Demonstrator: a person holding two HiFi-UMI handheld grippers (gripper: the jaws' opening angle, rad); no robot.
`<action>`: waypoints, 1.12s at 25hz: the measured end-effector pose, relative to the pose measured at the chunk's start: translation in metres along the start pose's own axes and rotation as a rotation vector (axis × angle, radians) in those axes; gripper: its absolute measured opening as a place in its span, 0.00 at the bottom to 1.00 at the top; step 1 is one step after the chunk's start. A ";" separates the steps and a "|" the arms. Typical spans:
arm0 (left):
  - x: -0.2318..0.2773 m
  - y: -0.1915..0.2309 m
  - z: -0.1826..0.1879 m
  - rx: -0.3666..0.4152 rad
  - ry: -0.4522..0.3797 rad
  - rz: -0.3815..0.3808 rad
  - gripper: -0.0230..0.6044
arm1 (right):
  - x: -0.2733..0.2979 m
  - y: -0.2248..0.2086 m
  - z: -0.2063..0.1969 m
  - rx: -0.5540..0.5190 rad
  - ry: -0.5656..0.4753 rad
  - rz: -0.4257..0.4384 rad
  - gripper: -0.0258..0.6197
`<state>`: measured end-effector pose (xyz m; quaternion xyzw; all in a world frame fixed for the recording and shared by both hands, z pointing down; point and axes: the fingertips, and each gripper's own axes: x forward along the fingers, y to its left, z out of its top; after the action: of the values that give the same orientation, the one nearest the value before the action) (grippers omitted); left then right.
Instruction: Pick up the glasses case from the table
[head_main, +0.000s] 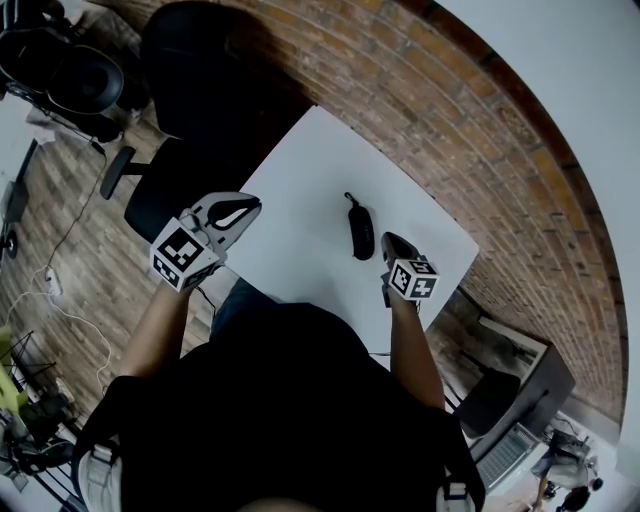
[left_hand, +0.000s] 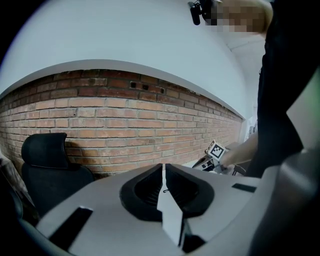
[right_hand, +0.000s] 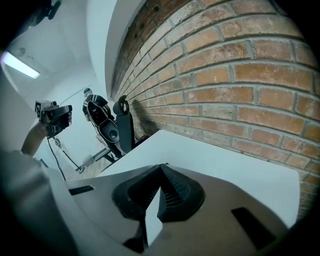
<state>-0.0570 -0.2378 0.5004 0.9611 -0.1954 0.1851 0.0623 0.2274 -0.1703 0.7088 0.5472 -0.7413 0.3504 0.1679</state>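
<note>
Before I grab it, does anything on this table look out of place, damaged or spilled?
Nothing stands out. The glasses case lies flat on the white table, apparently intact, with no spill around it.

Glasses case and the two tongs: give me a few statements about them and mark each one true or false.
1. The glasses case lies on the white table, held by neither tongs. True.
2. The right tongs are clamped on the glasses case. False: they are shut with nothing between them, beside the case.
3. The left tongs stand wide open. False: they are shut and empty, over the table's left edge.
4. A brick wall runs along the table's far side. True.
</note>
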 end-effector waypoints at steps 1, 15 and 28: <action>0.001 0.001 -0.001 -0.002 0.002 -0.002 0.08 | 0.002 -0.001 -0.002 0.001 0.005 -0.001 0.06; 0.009 0.014 -0.016 -0.033 0.016 -0.020 0.08 | 0.027 -0.002 -0.019 -0.007 0.070 -0.017 0.06; 0.011 0.025 -0.028 -0.057 0.037 -0.032 0.08 | 0.045 -0.007 -0.039 -0.014 0.147 -0.035 0.08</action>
<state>-0.0667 -0.2590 0.5319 0.9583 -0.1841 0.1963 0.0963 0.2128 -0.1753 0.7671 0.5318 -0.7196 0.3816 0.2318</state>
